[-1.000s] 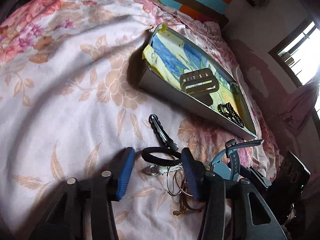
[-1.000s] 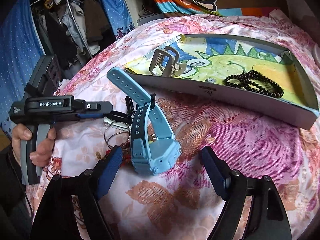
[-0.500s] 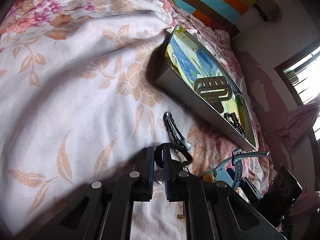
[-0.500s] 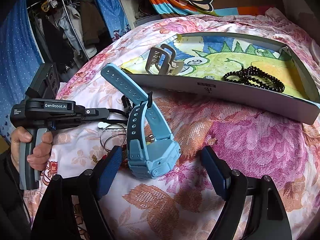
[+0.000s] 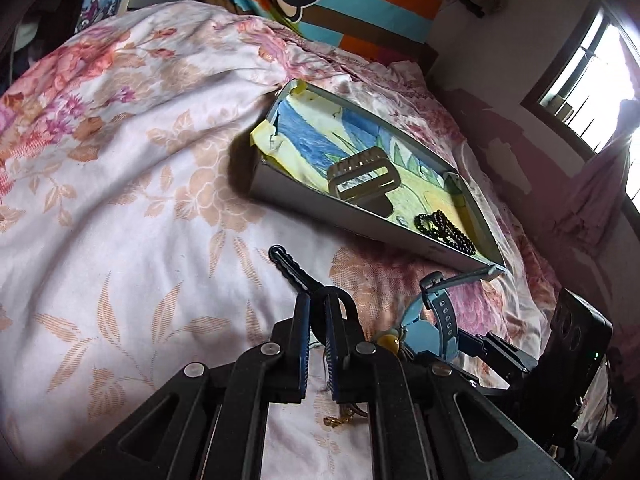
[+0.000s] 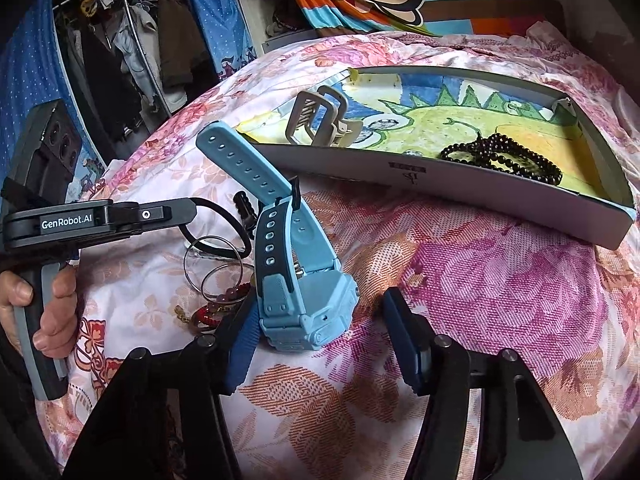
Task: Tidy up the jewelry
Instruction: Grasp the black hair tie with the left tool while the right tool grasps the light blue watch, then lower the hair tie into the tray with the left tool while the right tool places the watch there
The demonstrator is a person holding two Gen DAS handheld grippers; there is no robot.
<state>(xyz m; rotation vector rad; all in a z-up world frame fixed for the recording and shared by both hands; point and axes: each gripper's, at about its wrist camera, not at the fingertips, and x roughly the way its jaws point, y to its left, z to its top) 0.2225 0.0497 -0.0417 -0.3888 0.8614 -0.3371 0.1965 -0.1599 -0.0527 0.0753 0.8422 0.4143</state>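
1. Floral bedspread (image 5: 120, 208) lies under both grippers.
2. Left gripper (image 5: 316, 312) is clamped on the black strap (image 5: 296, 274), whose free end reaches ahead of the jaws.
3. Right gripper (image 6: 320, 340) is spread apart around the blue watch (image 6: 298, 280).
4. Beyond both jaws, the tray (image 6: 440, 184) holds black beads (image 6: 500, 158).

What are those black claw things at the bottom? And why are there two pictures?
Each is a hand-held gripper, a squeeze tool a person holds, one per hand. Each carries a camera, so you get two pictures. The left hand-held gripper is pinched shut on a black band. The right hand-held gripper is open around a blue watch. Everything lies on a flowery bedspread. The tray already holds black beads and a grey clip. Rings wait outside.
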